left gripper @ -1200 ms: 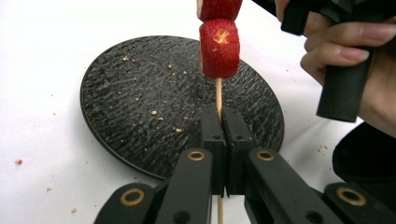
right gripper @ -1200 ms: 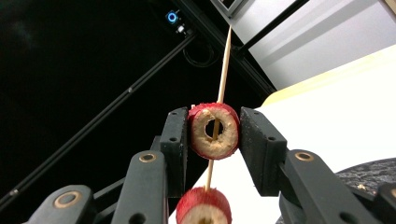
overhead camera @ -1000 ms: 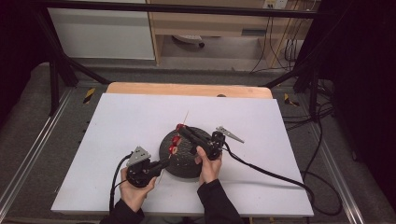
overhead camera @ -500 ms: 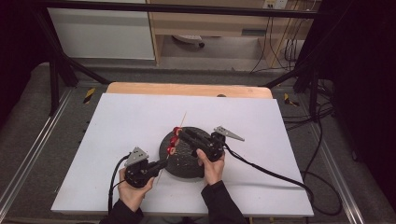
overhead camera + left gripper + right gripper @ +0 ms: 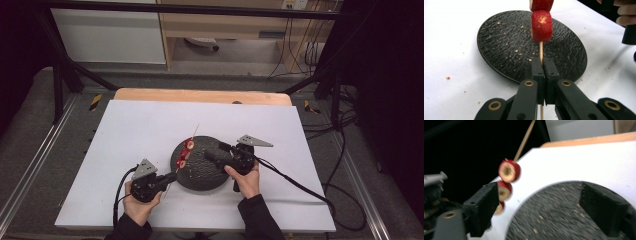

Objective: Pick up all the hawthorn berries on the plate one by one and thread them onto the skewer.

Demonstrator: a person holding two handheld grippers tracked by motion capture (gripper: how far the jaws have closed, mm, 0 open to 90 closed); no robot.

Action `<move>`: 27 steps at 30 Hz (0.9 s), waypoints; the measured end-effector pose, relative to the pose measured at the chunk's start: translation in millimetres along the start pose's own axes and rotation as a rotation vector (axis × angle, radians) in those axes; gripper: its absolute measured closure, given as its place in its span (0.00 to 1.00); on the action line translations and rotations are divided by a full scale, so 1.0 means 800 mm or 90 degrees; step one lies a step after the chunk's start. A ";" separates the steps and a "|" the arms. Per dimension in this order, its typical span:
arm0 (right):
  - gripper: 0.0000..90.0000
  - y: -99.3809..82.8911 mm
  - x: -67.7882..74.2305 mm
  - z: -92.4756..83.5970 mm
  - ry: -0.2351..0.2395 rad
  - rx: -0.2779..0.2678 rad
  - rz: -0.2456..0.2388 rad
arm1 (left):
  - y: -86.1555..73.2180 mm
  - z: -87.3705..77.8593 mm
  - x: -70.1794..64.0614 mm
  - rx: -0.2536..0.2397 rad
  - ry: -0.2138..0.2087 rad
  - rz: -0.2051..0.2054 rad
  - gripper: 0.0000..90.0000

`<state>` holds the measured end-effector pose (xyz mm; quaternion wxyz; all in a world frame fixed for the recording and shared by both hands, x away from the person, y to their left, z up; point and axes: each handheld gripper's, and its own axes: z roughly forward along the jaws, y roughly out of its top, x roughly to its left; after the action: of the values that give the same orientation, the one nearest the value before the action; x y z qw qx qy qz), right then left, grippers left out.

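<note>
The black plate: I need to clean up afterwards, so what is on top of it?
Pale crumbs lie scattered on the black plate. A wooden skewer of red fruit pieces, clamped in the left gripper, hangs over it; the plate beneath the fruit is hidden.

A white table with wide bare room along its far edge and toward both far corners — a gripper could pass there freely. Near the middle of the near edge a dark plate takes up the space. A skewer with red fruit slices slants up over the plate's left side, barring passage there. The left gripper sits at the plate's left rim, the right gripper over its right half — the room between them is narrow.
</note>
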<state>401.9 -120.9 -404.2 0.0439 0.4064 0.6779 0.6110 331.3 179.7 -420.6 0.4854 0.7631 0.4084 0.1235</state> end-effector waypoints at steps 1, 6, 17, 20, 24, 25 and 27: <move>0.14 -0.001 -0.003 -0.003 -0.005 0.007 -0.007 | 0.000 0.000 0.000 0.003 0.000 0.003 0.98; 0.08 -0.007 -0.015 -0.018 -0.035 0.052 -0.040 | 0.000 -0.001 0.002 0.013 -0.002 0.015 0.98; 0.01 -0.032 -0.050 -0.057 -0.101 0.160 -0.100 | 0.005 -0.003 0.004 0.032 -0.010 0.026 0.98; 0.00 -0.039 -0.057 -0.068 -0.113 0.178 -0.115 | 0.007 -0.003 0.006 0.038 -0.010 0.031 0.98; 0.00 -0.047 -0.066 -0.081 -0.123 0.201 -0.135 | 0.013 -0.001 0.007 0.049 -0.008 0.035 0.98; 0.00 -0.047 -0.066 -0.081 -0.123 0.201 -0.135 | 0.015 -0.001 0.007 0.051 -0.008 0.036 0.98; 0.01 -0.050 -0.070 -0.088 -0.120 0.205 -0.137 | 0.021 -0.001 0.007 0.056 -0.006 0.041 0.98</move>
<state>380.2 -207.4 -446.0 0.1065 0.3888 0.7990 0.4462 343.1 181.1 -407.2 0.4487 0.7972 0.3864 0.1175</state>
